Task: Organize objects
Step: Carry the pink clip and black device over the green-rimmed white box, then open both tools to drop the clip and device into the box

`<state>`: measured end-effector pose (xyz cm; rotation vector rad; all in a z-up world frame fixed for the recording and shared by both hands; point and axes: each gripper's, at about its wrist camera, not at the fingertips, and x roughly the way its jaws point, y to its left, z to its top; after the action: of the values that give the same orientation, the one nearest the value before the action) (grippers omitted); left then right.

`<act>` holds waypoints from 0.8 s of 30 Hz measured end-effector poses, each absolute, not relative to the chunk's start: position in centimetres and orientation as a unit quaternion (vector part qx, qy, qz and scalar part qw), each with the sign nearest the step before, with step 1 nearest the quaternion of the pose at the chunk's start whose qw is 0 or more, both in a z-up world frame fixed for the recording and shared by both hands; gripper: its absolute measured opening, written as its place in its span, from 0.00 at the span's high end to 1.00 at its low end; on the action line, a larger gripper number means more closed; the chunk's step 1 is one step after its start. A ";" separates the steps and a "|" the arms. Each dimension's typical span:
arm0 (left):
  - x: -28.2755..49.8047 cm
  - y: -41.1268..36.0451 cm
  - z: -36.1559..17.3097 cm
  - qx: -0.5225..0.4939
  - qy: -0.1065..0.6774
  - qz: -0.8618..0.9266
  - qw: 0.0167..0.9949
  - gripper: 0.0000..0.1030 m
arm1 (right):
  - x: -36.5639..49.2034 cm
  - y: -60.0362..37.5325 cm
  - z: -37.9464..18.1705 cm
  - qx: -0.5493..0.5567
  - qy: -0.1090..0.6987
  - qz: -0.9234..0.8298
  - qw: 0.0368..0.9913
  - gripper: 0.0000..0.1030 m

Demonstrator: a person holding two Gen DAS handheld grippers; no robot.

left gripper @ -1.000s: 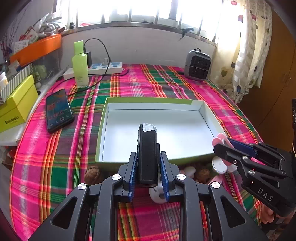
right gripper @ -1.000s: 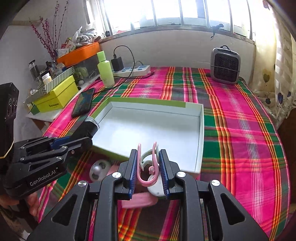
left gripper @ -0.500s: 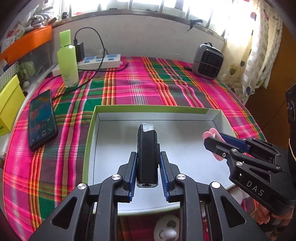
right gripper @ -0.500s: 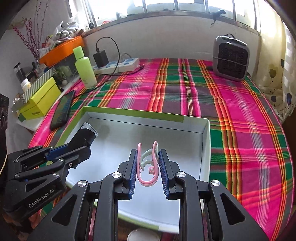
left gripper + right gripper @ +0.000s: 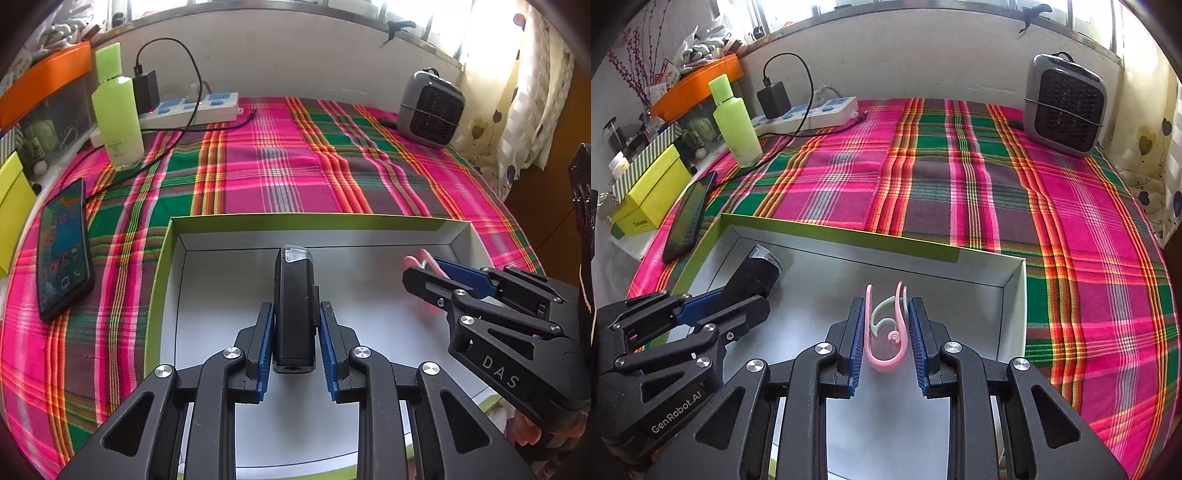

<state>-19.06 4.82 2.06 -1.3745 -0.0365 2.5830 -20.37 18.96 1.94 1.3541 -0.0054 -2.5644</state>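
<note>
A shallow white box with a green rim [image 5: 295,218] [image 5: 846,236] lies on the plaid cloth. My left gripper [image 5: 295,317] is over the box floor, its jaws slightly parted beside a black flashlight-like device [image 5: 294,306] [image 5: 753,275] with a clear tip. My right gripper [image 5: 885,314] is over the right part of the box, its jaws slightly apart around a pink clip [image 5: 884,332] [image 5: 415,264] with a pale green piece. Whether either object rests on the box floor I cannot tell. Each gripper shows in the other's view: the left [image 5: 701,317], the right [image 5: 461,291].
A phone [image 5: 62,251] lies left of the box. A green bottle [image 5: 116,107], a power strip [image 5: 192,110] with charger and cable stand at the back left. A small grey heater [image 5: 430,109] stands at the back right. Yellow and orange boxes sit at the far left.
Both grippers moved forward over the box and lower, carrying the black device and the pink clip. Both sets of jaws have widened slightly around what they held.
</note>
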 end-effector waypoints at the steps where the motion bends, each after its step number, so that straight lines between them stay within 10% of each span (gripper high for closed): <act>1: -19.2 4.9 2.0 -0.468 -0.011 0.877 0.108 0.79 | -20.5 19.0 1.9 0.464 -0.002 -0.878 0.120 0.76; 24: -19.3 4.8 1.9 -0.465 -0.003 0.880 0.096 0.67 | -20.4 18.7 1.5 0.465 0.006 -0.877 0.121 0.71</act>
<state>-19.28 4.84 1.88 -1.3768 -0.0096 2.6080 -20.37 18.74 1.52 1.3576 0.0162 -2.5615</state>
